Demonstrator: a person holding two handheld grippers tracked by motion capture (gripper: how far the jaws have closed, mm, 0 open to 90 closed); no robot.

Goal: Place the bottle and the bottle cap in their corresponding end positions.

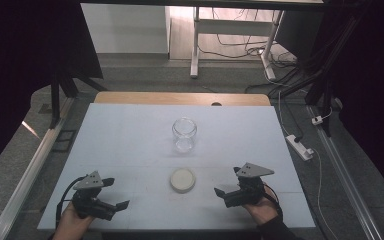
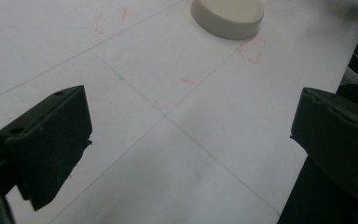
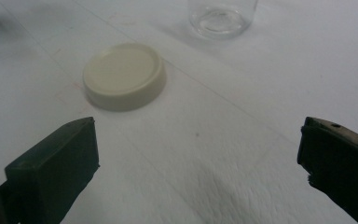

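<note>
White paper-covered table (image 1: 130, 145), faint grid lines and red marks on it, dark curtains both sides, cables on the floor behind.

Task things: 1 clear glass jar (image 1: 184, 134), upright, open-mouthed, mid-table. 1 round cream-coloured lid (image 1: 182, 180) lying flat on the table nearer the person, well apart from the jar, roughly in line with it.

Left gripper (image 1: 119, 193) sits at the near-left edge, jaws spread wide, nothing between them. Left gripper view confirms it: bare paper between the jaws, lid (image 2: 227, 17) off at the top of that view. Right gripper (image 1: 222, 196) at near-right, jaws also spread wide and empty. Right gripper view has the lid (image 3: 123, 76) ahead and left of centre, jar base (image 3: 221, 16) beyond it.

Both grippers flank the lid, neither touching it or the jar.

Judgement: looks like the start of a lid-on-jar job, approach step, no grasp made yet. Right gripper has the cleaner line to the lid. Next move calls for closing in low, straddling the lid rim with both jaws, squeezing across its width. Lid is shallow, so the jaws must come down near the paper or they slip off the top. Left gripper likely needs to steady the jar.
</note>
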